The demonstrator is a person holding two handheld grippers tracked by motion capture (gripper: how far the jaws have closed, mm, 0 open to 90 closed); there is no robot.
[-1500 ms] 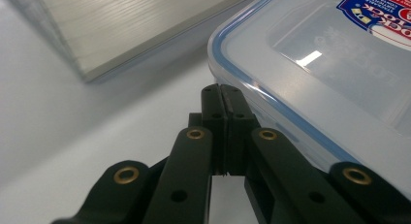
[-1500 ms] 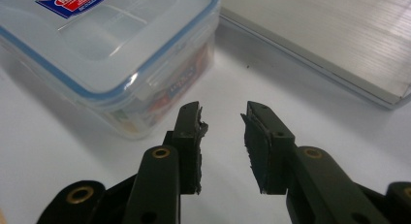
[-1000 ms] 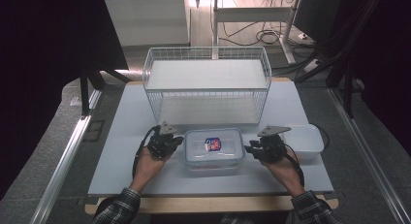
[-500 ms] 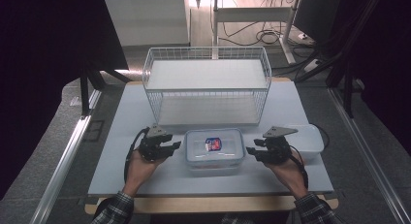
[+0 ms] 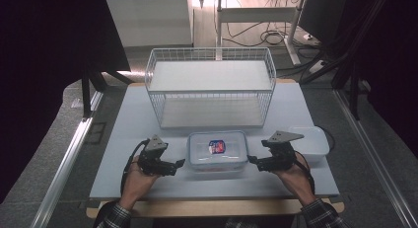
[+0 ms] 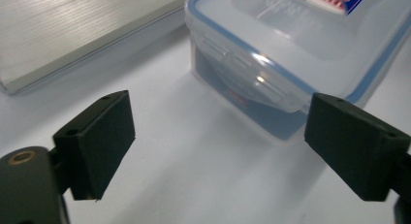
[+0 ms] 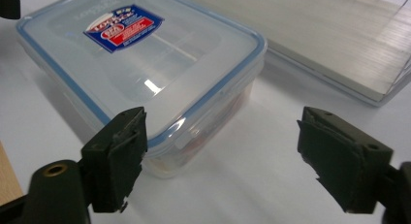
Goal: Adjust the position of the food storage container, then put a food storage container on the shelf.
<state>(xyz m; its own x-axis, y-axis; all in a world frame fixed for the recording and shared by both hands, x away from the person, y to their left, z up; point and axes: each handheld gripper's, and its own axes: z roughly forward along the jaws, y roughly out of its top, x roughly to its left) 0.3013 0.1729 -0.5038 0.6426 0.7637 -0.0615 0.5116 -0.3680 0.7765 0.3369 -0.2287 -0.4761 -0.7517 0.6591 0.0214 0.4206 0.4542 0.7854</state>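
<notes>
Box (image 5: 218, 150) lies between my tongs on worktop (image 5: 128, 124), long axis running left-right, one short end facing each. Left tongs (image 5: 180, 162) just off left end, right tongs (image 5: 251, 160) just off right end; about equally near. Both have just been opening; now wide, nothing between pads, box clear of them. Box: clear hard plastic, rounded corners, blue-rimmed snap lid, flap latches on ends, glossy. Wire basket (image 5: 211, 54) behind.
</notes>
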